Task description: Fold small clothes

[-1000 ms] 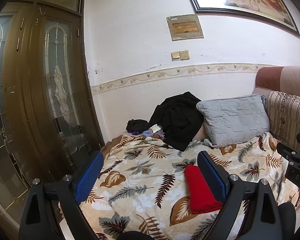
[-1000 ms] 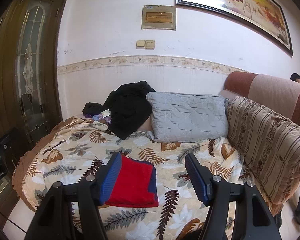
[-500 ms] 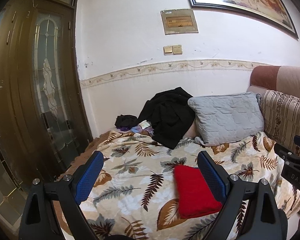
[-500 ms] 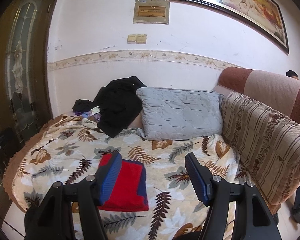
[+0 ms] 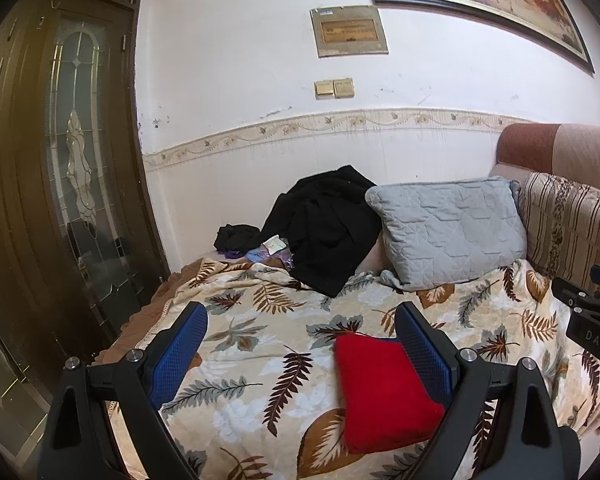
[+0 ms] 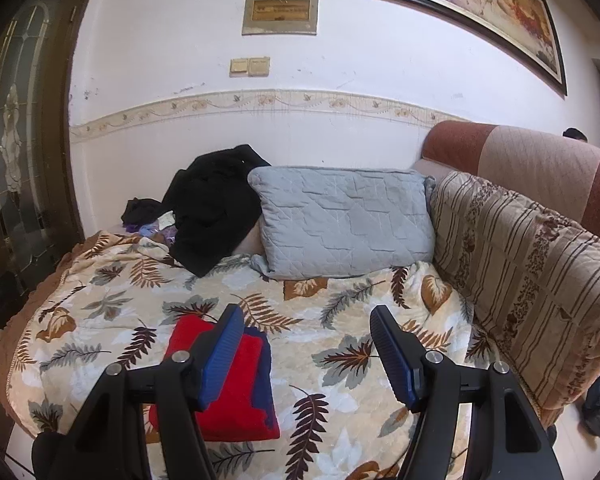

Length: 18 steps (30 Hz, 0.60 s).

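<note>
On leaf-print blanket [image 5: 260, 344], near side: folded red garment [image 5: 384, 396] lying flat. Left claw [image 5: 300, 356] and right claw [image 6: 306, 356] both spread apart, empty, above the blanket.

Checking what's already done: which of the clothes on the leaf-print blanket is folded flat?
The red garment with a dark blue edge, a neat flat rectangle near both grippers. The big black garment and small black one are crumpled heaps by the wall.

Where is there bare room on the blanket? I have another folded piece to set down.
Free: the leaf blanket left of the red garment, and between it and the striped cushion. Crowded: the back, with black clothes and grey pillow.
</note>
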{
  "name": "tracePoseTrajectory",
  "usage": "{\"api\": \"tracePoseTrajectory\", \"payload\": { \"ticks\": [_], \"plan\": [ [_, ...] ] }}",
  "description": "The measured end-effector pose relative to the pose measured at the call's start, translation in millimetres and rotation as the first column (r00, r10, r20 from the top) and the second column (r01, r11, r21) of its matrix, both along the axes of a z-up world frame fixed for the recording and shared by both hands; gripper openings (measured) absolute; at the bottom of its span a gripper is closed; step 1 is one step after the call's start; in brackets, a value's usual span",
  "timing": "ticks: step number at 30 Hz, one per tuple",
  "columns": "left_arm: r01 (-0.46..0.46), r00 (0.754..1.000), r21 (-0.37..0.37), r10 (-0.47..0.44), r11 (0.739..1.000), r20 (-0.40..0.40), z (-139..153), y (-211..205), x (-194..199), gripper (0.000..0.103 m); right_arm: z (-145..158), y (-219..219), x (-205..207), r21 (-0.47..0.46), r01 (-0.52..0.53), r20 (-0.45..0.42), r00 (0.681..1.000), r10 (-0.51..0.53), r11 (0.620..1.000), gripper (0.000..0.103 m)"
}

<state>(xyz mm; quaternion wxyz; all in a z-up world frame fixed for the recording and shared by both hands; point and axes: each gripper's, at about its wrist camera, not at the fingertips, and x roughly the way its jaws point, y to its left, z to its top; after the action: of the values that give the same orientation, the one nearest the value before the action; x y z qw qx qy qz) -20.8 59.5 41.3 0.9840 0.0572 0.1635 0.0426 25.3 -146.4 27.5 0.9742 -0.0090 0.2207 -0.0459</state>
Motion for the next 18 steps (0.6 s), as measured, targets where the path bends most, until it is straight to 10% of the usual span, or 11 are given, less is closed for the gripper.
{"api": "tracePoseTrajectory", "payload": {
  "ticks": [18],
  "plan": [
    [0.010,0.997,0.000,-0.010,1.000,-0.073,-30.2,-5.3,39.2,0.095,-27.2,-13.2,36.3,0.002,0.035,-0.065,0.997,-0.035,0.999,0.070]
  ]
}}
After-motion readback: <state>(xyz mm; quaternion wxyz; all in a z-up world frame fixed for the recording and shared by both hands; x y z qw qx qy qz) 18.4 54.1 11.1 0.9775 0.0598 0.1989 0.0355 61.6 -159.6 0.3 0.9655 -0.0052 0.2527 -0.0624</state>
